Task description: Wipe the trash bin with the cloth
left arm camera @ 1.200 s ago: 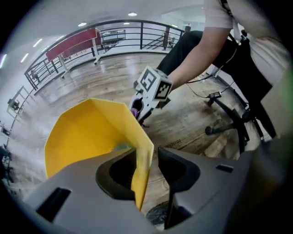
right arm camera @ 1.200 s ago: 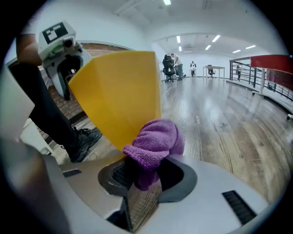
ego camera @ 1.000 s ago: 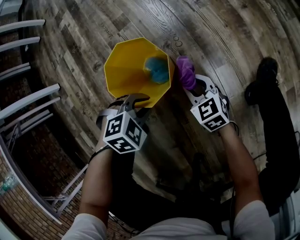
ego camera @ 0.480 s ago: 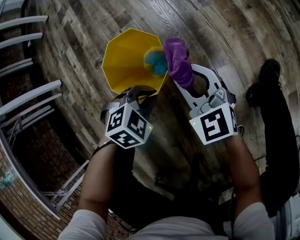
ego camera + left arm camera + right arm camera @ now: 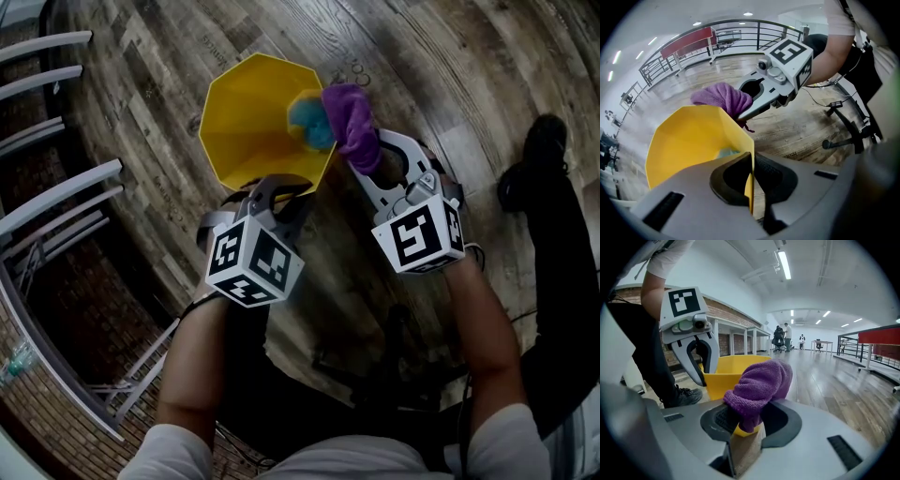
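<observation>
A yellow many-sided trash bin (image 5: 248,117) stands on the wood floor, with a crumpled blue thing (image 5: 307,120) inside it. My left gripper (image 5: 281,187) is shut on the bin's near rim; the yellow wall (image 5: 693,140) sits pinched between the jaws of the left gripper (image 5: 751,183). My right gripper (image 5: 366,164) is shut on a purple cloth (image 5: 352,122), which lies over the bin's right rim. From the left gripper view the cloth (image 5: 723,98) bulges above the bin's far edge. In the right gripper view the cloth (image 5: 759,385) hangs in front of the bin (image 5: 736,364), beside the left gripper (image 5: 707,373).
Metal railings (image 5: 56,197) run along the left. The person's dark shoe (image 5: 534,155) rests on the floor at right. A dark stand with cables (image 5: 394,375) sits between the arms, near the person's legs.
The right gripper has risen with the purple cloth, from beside the bin up onto its right rim. The left gripper's jaws have closed on the near rim.
</observation>
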The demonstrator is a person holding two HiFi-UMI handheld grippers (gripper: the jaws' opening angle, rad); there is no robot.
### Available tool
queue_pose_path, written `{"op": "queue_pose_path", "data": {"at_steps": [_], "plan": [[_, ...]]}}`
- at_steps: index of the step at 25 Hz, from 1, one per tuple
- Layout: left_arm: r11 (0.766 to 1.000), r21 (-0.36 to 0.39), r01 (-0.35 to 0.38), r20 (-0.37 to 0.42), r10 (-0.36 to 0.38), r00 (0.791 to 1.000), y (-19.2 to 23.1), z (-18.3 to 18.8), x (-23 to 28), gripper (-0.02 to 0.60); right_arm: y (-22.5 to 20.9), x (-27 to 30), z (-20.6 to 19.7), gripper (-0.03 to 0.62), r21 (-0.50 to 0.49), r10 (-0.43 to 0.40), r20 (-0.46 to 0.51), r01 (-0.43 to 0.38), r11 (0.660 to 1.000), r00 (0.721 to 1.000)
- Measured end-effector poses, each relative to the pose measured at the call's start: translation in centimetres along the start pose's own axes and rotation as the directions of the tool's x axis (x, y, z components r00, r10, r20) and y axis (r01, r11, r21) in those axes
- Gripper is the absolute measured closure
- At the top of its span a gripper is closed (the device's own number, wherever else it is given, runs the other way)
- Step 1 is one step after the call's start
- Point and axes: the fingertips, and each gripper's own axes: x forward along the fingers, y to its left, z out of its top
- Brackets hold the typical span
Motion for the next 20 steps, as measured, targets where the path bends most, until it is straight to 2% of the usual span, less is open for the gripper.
{"op": "queue_pose_path", "data": {"at_steps": [8,14,20], "plan": [[1.000,0.006,0.002,0.000,-0.002,1.000,0.1,0.2,-0.1,0.566,1.2,3.5,-5.9,0.477,0.013,0.056,-0.139,-0.055,0.998,0.989],[1.000,0.015,0.001,0.003,-0.001,1.000,0.0,0.2,-0.2,0.566,1.9,6.1,-10.3,0.477,0.011,0.095,-0.238,-0.096,0.995,0.966],[1.000,0.018,-0.001,0.006,0.001,1.000,0.0,0.4,-0.3,0.566,1.7,8.6,-13.6,0.477,0.034,0.103,-0.321,-0.097,0.995,0.941]]}}
